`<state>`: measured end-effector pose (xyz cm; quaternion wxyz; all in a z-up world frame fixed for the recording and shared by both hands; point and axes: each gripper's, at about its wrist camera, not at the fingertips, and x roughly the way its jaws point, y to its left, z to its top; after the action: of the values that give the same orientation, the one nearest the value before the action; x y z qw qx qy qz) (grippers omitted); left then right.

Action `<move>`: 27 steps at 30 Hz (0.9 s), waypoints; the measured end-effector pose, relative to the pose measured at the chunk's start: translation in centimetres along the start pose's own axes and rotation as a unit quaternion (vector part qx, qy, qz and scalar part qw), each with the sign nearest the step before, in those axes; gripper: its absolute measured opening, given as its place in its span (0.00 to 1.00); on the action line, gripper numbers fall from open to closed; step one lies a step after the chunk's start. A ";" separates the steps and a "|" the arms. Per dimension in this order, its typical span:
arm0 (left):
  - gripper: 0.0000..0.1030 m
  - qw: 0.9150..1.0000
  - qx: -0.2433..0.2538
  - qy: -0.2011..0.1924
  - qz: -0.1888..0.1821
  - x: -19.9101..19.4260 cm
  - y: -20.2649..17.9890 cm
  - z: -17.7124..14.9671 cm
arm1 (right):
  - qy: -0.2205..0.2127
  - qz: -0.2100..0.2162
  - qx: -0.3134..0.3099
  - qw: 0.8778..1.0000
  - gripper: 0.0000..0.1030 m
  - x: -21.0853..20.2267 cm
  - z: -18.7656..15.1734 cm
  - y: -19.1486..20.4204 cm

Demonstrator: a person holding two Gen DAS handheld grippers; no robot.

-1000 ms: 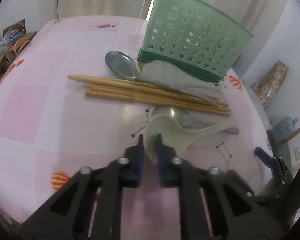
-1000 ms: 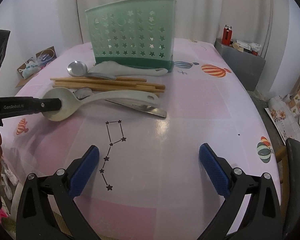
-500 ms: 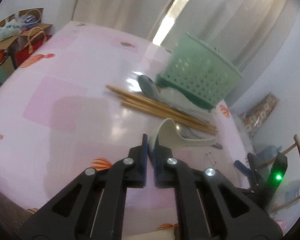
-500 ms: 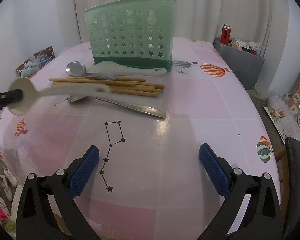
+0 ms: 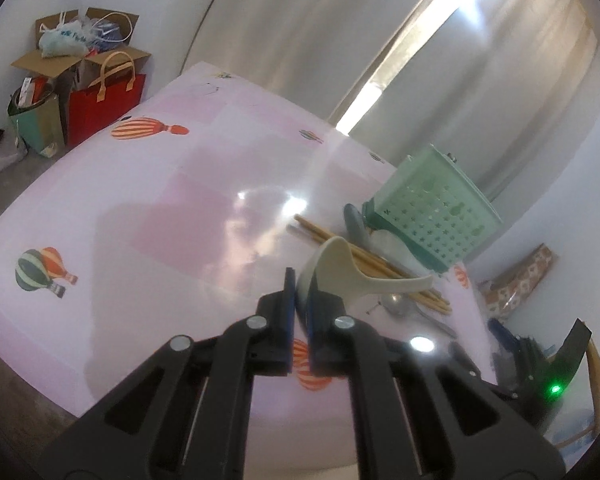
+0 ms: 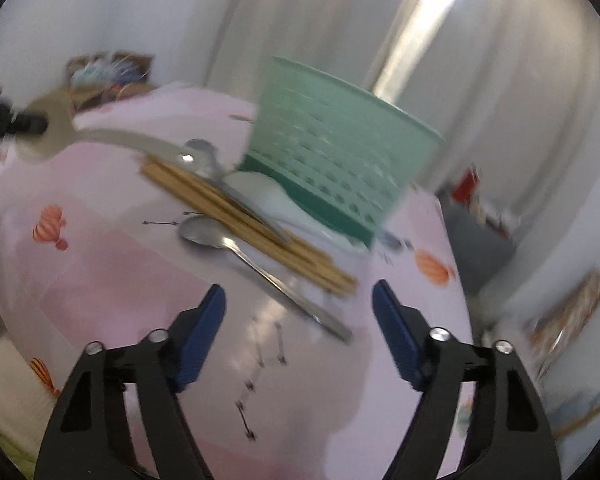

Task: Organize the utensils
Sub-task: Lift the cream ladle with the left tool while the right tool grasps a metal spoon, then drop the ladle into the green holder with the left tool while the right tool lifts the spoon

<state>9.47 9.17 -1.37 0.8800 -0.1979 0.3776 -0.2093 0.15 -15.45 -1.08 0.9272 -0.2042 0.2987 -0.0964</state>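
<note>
Ladle [image 5: 340, 270]: matt cream plastic, pinched in left tongs [image 5: 298, 280].
Chopsticks [image 6: 244, 212]: pale wood.
Spoon [image 6: 260, 266]: shiny metal.
Worktop [image 5: 180, 208]: glossy pink covering.

left tongs [image 5: 299, 280]: black frame; blue pads; silver screws | right tongs [image 6: 298, 300]: black frame; blue pads; silver screws

- A lived-in home room, probably a dining corner.
- A table under a glossy pink cloth printed with hot-air balloons [image 5: 148, 208] carries a mint-green perforated plastic cutlery basket [image 5: 436, 216].
- Long pale curtains [image 5: 500, 92] hang behind the table's far edge.
- A red paper gift bag [image 5: 104, 108] and an open cardboard box [image 5: 80, 54] stand against the wall.
</note>
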 end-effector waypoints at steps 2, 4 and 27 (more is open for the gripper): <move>0.03 1.000 -0.004 0.000 0.000 0.0 0.5 0.2 | -0.004 -0.008 -0.045 0.999 0.59 0.5 0.9 1.4; 0.03 1.000 -0.009 -0.001 0.000 0.1 1.2 0.6 | -0.001 -0.019 -0.093 0.995 0.53 1.1 1.4 3.0; 0.03 1.000 -0.017 -0.008 0.006 1.3 2.9 4.6 | 0.082 -0.056 -0.270 0.958 0.05 8.8 3.0 7.2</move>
<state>14.35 11.84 -0.65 0.8811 -0.2119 0.3748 -0.1958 9.43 -10.68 -6.55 0.8028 -0.4548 0.3770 -0.0809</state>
